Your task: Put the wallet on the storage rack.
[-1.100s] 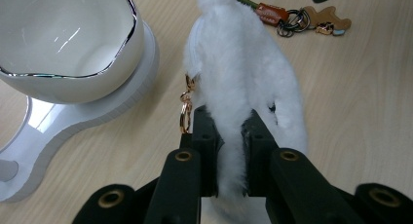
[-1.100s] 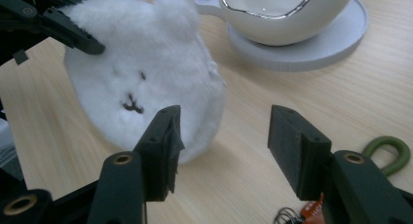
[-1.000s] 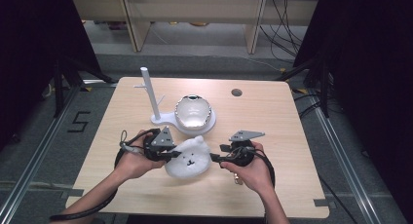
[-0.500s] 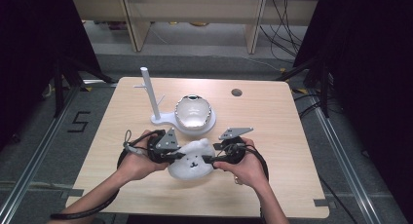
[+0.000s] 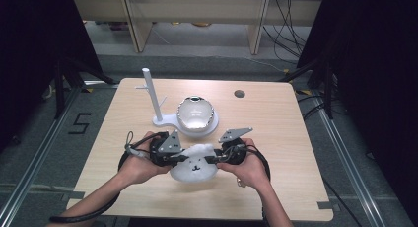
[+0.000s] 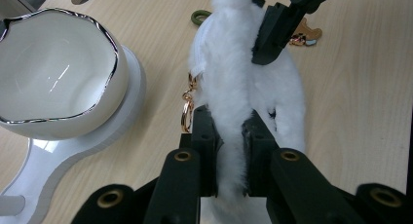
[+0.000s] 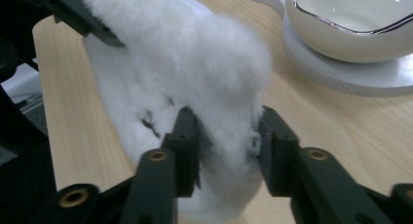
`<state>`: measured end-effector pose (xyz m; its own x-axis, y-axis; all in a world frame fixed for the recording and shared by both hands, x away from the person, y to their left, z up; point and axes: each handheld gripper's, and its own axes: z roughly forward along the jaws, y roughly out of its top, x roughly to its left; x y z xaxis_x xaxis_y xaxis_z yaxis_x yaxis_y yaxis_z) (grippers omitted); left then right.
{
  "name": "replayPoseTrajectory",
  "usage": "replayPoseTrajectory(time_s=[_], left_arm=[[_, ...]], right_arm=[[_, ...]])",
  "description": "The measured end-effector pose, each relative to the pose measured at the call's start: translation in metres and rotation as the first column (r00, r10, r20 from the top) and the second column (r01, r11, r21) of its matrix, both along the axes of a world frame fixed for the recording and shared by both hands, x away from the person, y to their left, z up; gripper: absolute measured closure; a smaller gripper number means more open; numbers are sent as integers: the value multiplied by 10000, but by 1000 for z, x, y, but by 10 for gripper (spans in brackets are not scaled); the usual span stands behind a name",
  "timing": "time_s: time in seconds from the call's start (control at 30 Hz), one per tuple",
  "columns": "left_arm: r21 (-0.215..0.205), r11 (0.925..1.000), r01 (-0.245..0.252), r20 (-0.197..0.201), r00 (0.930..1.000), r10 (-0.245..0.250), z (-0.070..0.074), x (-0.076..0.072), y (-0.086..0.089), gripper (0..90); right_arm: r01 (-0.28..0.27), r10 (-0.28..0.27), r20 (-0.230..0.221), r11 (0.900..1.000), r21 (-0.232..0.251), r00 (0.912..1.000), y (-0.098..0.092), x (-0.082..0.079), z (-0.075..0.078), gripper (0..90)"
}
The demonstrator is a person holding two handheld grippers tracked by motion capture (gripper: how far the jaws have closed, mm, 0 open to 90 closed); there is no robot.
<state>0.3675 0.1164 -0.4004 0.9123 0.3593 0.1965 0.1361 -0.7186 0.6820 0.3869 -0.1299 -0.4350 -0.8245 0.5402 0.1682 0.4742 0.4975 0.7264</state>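
A white fluffy plush pouch [image 5: 194,164] with a small face is held between both grippers near the table's front edge. My left gripper [image 5: 180,157] is shut on its left edge; in the left gripper view the fur [image 6: 234,87] is squeezed thin between the pads [image 6: 233,131]. My right gripper [image 5: 214,158] has just been closing its jaws on the right edge. In the right gripper view the fur [image 7: 185,63] fills the gap [image 7: 226,131] and both pads press into it. A gold clasp [image 6: 186,107] hangs from the pouch.
A white bowl with a jagged silver rim [image 5: 195,113] [image 6: 53,73] [image 7: 350,24] sits on a white base just behind the pouch, beside an upright white post [image 5: 150,91]. A green ring [image 6: 199,17] and a small charm [image 6: 304,34] lie on the table. A cable hole [image 5: 239,94] is farther back.
The right gripper came in from the right with wide jaws and closed on the pouch's right edge. The left gripper kept its grip and barely moved.
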Motion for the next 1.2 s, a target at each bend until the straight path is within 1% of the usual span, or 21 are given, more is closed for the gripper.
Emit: replayPoseTrajectory(time_s=[0.23, 0.33, 0.37, 0.47, 0.5, 0.6, 0.63, 0.67, 0.7, 0.73, 0.77, 0.87, 0.9, 0.93, 1.0, 1.03, 1.07, 1.1, 1.13, 1.17, 1.2], left_arm=[[-556, 9976, -412, 27, 9991, 414, 0, 1, 6, 725], [-773, 9948, -665, -80, 9978, 661, -1, 4, 11, 541], [-1209, 9864, -1109, -61, 9938, 1110, -2, 4, 17, 494], [-1403, 9820, -1265, -16, 9918, 1276, -1, 3, 22, 432], [-1675, 9750, -1457, -44, 9891, 1470, -1, 1, 30, 426], [-1889, 9685, -1621, -102, 9865, 1631, -1, -2, 38, 420], [-2113, 9593, -1875, -231, 9821, 1868, -2, -5, 48, 419], [-2113, 9593, -1875, -231, 9821, 1868, -2, -5, 48, 419], [-2247, 9510, -2126, -323, 9770, 2108, -5, -8, 58, 420], [-2247, 9510, -2126, -323, 9770, 2108, -5, -8, 58, 423], [-2458, 9374, -2469, -361, 9687, 2457, -10, -13, 68, 427], [-2568, 9318, -2565, -370, 9660, 2558, -14, -17, 77, 427], [-2958, 9130, -2810, -486, 9590, 2794, -19, -21, 84, 426], [-2958, 9130, -2810, -486, 9590, 2794, -19, -21, 84, 424], [-3270, 8966, -2987, -575, 9533, 2966, -27, -25, 91, 420], [-3418, 8840, -3188, -658, 9465, 3159, -35, -29, 95, 412], [-3418, 8840, -3188, -658, 9465, 3159, -35, -29, 95, 411], [-3842, 8617, -3315, -600, 9403, 3350, -45, -32, 97, 410], [-3842, 8617, -3315, -600, 9403, 3350, -45, -32, 97, 409], [-3964, 8444, -3604, -656, 9285, 3655, -55, -36, 100, 407], [-3964, 8444, -3604, -656, 9285, 3655, -55, -36, 100, 407]], right_arm=[[-12, 4, 510, 9999, 155, 9987, 1, -3, 2, 736], [94, -99, 466, 9999, 104, 9989, 2, -5, 4, 740], [95, -103, 474, 9998, 170, 9988, 2, -2, 2, 740], [414, -422, 288, 9988, 256, 9987, 0, 0, 0, 740], [771, -780, 172, 9960, 457, 9968, -1, 0, -2, 740], [827, -836, 214, 9957, 416, 9963, -4, 1, -2, 739], [852, -864, 163, 9945, 601, 9961, -5, 2, -2, 738], [852, -864, 163, 9945, 601, 9961, -5, 2, -2, 738], [991, -1018, 477, 9935, 556, 9937, -6, 2, -1, 737], [991, -1018, 477, 9935, 556, 9937, -6, 2, -1, 737], [1089, -1124, 499, 9917, 678, 9924, -7, 2, 1, 737], [1095, -1156, 746, 9907, 811, 9905, -9, 4, 2, 737], [1199, -1282, 890, 9884, 934, 9878, -10, 4, 4, 738], [1199, -1282, 890, 9884, 934, 9878, -10, 4, 4, 738], [1291, -1383, 1030, 9874, 914, 9850, -11, 4, 6, 738], [1360, -1454, 1070, 9865, 912, 9836, -13, 4, 8, 737], [1360, -1454, 1070, 9865, 912, 9836, -13, 4, 8, 737], [1201, -1332, 1163, 9863, 1128, 9842, -13, 7, 8, 738], [1201, -1332, 1163, 9863, 1128, 9842, -13, 7, 8, 738], [1415, -1545, 1012, 9820, 1247, 9828, -13, 6, 9, 738], [1415, -1545, 1012, 9820, 1247, 9828, -13, 6, 9, 738]])
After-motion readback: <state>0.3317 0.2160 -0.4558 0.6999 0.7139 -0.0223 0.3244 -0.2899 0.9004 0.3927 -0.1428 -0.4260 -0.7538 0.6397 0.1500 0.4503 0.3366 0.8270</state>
